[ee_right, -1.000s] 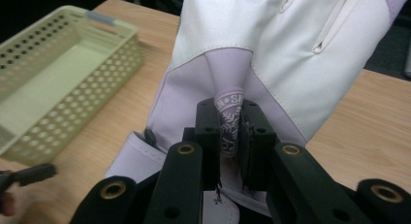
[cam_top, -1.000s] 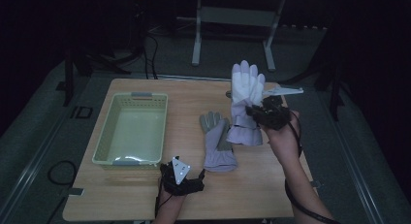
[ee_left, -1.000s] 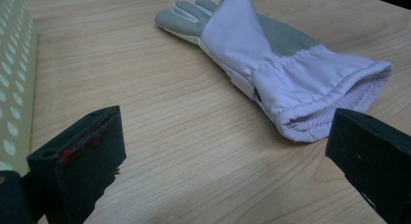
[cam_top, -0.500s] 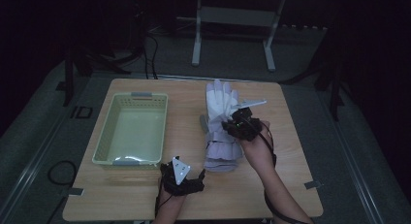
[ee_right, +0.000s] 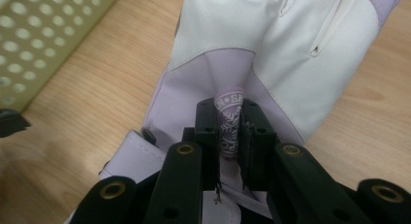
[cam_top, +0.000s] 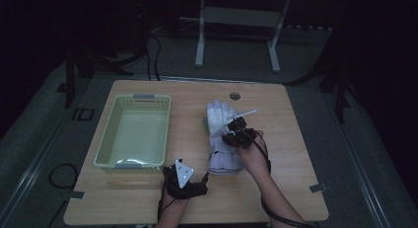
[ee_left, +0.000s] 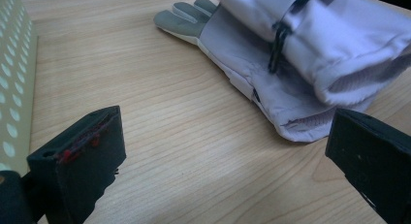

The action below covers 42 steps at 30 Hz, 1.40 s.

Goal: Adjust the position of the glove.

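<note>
Right now, line by line:

Right jaws: my right gripper [ee_right: 229,132] is clamped nearly shut on a pinched fold of the white and lilac padded fabric ski glove [ee_right: 271,54]; the snowflake-printed lilac strip stands up between my pads, so the glove hangs from one small tuck.

Why that hold: a pinch at the back of the glove, I judge, lets the fingers trail ahead of my jaws and lie out flat as it comes to rest.

Held glove's place: ahead of and under my right jaws, lying over the second lilac glove with the grey palm [ee_left: 228,44], cuffs stacked towards me.

Left jaws: my left gripper [ee_left: 228,161] stands wide open with nothing between the pads, low over the bare light wooden table [ee_left: 160,103].

Why it waits there: both cuffs lie just ahead of it and to its right, so I judge it is ready to take the pair.

Basket: the pale green perforated plastic basket [cam_top: 134,134] sits just beside my left jaws on their left; likely the gloves' destination.
</note>
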Motion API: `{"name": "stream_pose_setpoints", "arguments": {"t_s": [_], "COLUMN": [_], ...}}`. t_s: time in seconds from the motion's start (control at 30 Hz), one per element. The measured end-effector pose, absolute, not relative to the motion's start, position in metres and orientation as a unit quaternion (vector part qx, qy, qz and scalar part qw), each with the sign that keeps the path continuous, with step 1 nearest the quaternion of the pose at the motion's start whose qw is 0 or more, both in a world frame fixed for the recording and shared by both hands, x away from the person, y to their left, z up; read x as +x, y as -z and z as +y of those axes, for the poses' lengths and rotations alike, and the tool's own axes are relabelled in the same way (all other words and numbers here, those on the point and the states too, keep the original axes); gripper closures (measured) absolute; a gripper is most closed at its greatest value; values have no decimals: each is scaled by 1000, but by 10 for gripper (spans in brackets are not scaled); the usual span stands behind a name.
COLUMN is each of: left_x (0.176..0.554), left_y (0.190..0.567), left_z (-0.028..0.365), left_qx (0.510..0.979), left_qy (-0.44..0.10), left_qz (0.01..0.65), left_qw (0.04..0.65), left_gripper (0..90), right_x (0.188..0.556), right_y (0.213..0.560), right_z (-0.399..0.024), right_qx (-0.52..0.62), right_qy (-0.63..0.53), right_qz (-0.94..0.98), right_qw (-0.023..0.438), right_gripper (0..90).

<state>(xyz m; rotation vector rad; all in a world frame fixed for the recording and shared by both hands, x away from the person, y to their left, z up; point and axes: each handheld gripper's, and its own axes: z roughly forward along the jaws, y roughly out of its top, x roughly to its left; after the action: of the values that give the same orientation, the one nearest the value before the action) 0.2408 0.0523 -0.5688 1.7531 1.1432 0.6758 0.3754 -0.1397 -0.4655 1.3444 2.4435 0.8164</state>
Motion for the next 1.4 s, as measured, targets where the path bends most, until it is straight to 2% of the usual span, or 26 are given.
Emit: {"name": "stream_pose_setpoints", "arguments": {"t_s": [0.27, 0.63, 0.73, 0.9, 0.97, 1.03, 1.07, 1.13, 1.3, 1.4], "left_x": [241, 241, 241, 242, 242, 242, 243, 243, 244, 245], "left_y": [569, 569, 569, 569, 569, 569, 569, 569, 569, 569], "left_z": [52, 52, 52, 52, 52, 53, 53, 53, 54, 55], "left_qx": [711, 710, 710, 711, 712, 713, 713, 713, 712, 714], "left_qy": [-274, -274, -273, -271, -268, -266, -264, -263, -255, -250], "left_qz": [464, 463, 464, 465, 465, 467, 466, 467, 473, 472], "left_qw": [453, 454, 455, 452, 452, 451, 452, 452, 452, 454], "left_gripper": [8, 8, 8, 8, 8, 8, 8, 8, 8, 8], "right_x": [387, 394, 394, 392, 391, 390, 390, 389, 385, 382], "right_y": [488, 498, 498, 496, 492, 489, 488, 484, 477, 475], "right_z": [-137, -146, -145, -146, -149, -152, -153, -159, -171, -179], "right_qx": [472, 480, 478, 470, 467, 459, 457, 448, 435, 420], "right_qy": [-264, -251, -248, -263, -274, -282, -286, -301, -326, -346], "right_qz": [835, 833, 834, 834, 830, 832, 831, 832, 832, 831], "right_qw": [101, 110, 118, 123, 132, 132, 135, 127, 113, 116], "right_gripper": [785, 763, 734, 604, 508, 365, 341, 232, 145, 155]}}
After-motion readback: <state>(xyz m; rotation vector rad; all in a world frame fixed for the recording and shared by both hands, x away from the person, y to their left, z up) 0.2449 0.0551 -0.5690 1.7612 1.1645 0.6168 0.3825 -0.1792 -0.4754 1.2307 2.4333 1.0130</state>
